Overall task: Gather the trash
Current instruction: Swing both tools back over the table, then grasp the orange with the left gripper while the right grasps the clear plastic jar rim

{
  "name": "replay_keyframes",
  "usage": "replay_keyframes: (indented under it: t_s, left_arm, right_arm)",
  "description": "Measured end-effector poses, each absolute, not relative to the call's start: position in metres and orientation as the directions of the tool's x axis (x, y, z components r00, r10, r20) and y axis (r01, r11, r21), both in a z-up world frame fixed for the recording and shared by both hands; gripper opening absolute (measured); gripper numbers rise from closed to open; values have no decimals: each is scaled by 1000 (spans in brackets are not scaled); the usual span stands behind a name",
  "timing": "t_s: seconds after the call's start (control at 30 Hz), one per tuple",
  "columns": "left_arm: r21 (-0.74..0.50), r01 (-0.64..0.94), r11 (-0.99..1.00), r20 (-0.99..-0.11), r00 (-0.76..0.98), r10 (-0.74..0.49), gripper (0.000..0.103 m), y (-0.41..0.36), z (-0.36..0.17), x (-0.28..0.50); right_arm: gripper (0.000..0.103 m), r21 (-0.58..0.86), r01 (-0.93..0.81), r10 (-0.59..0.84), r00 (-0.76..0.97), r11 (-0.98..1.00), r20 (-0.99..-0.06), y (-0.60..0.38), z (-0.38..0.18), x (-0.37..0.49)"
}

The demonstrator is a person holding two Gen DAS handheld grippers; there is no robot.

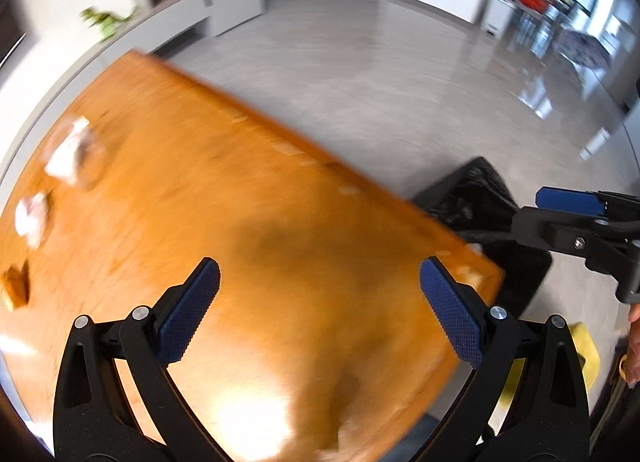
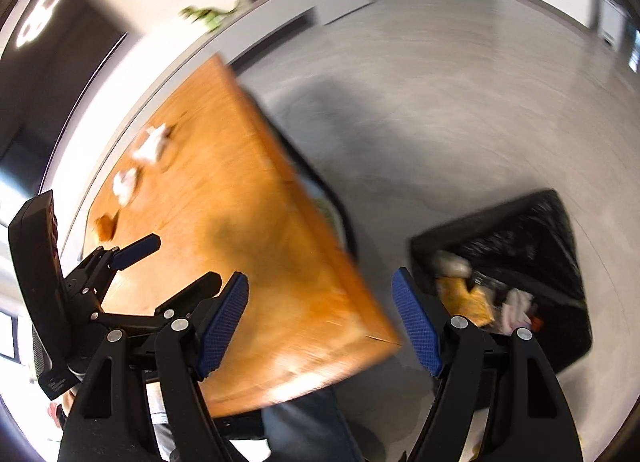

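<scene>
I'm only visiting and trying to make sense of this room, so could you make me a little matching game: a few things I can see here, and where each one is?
Things:
1. crumpled white paper
2. black bin bag
3. green toy dinosaur
4. yellow wrapper

Places:
A. on the pale ledge along the wall
B. on the wooden table
C. inside the bag
D. on the grey floor beside the table

Pairs: 1-B, 2-D, 3-A, 4-C

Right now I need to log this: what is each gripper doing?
Left gripper: open, holding nothing.
Right gripper: open, holding nothing.
</scene>
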State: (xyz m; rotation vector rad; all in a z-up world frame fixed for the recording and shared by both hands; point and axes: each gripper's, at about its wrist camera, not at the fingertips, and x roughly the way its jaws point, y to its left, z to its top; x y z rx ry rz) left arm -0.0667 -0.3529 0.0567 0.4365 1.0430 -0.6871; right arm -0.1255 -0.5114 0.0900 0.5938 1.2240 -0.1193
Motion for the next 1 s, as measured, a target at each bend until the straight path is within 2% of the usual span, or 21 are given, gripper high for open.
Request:
replay_keyframes:
  t_s: [0.47,0.6,0.9,1.0]
  left_arm:
    - [20,394,919,-889,427,-164,97,-162,59,36]
    - [24,315,949,-892,435,-122,97,-119,60,63]
    - [77,139,987,-891,454,5,97,-22,66,134]
    - [43,89,995,-902,433,1,97,8,57,162]
  right_arm:
    - [75,364,136,320,268,921,-909,-375,83,3]
    - [75,338,77,311,245,938,-918,-345,79,43]
    - [82,290,-39,291,205,956,-934,-301,69,112]
    - [83,246,-61,254,199,967,-947,-292,66,135]
